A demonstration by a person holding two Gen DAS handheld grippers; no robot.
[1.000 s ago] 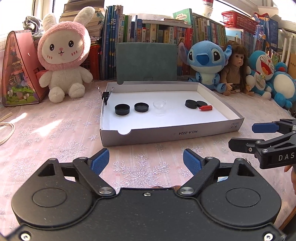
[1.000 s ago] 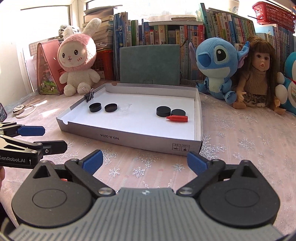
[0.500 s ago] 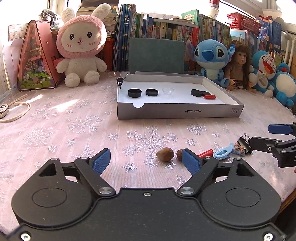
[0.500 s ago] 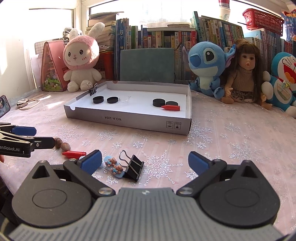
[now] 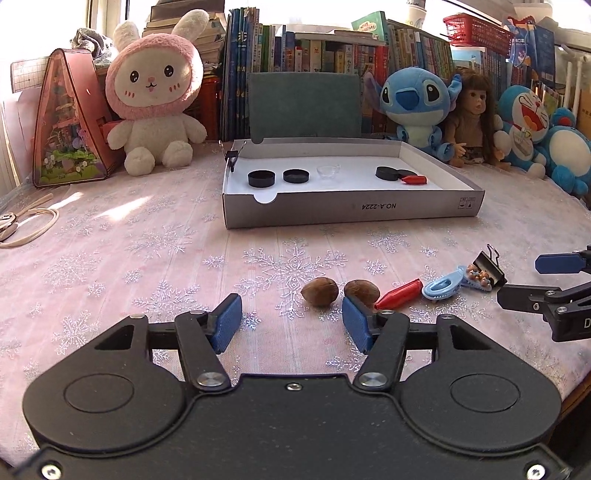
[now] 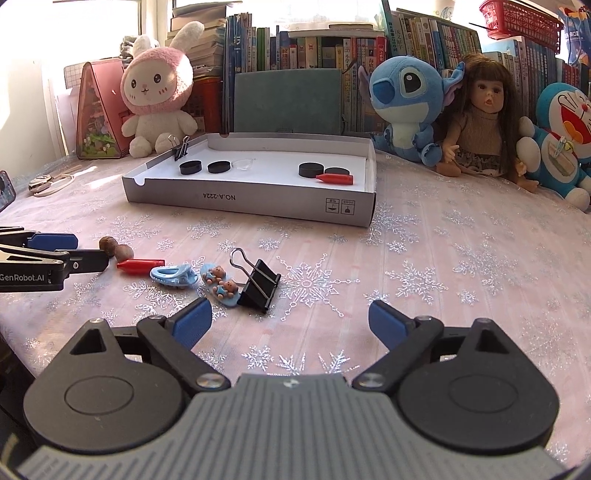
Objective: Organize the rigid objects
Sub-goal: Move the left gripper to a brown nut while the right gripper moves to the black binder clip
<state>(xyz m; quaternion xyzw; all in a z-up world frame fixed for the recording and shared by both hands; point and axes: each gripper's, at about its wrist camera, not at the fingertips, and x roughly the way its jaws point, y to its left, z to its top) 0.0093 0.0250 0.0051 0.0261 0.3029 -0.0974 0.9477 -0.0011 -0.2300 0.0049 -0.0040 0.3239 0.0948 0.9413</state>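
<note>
Setting was a home, most likely a child's room or family study. A table [image 5: 110, 240] stood covered in a pink cloth printed with silver snowflakes. Behind it ran a long row of books [image 6: 303, 48], packed upright, spines outward. Soft toys lined the back edge: a pink-hooded rabbit plush [image 5: 155, 96], a blue Stitch plush [image 6: 402, 96], a long-haired doll [image 6: 484, 110] and a Doraemon plush [image 6: 565, 125]. A red plastic basket [image 5: 476, 27] sat on top of the books. Strong daylight came in from a window at the left.
</note>
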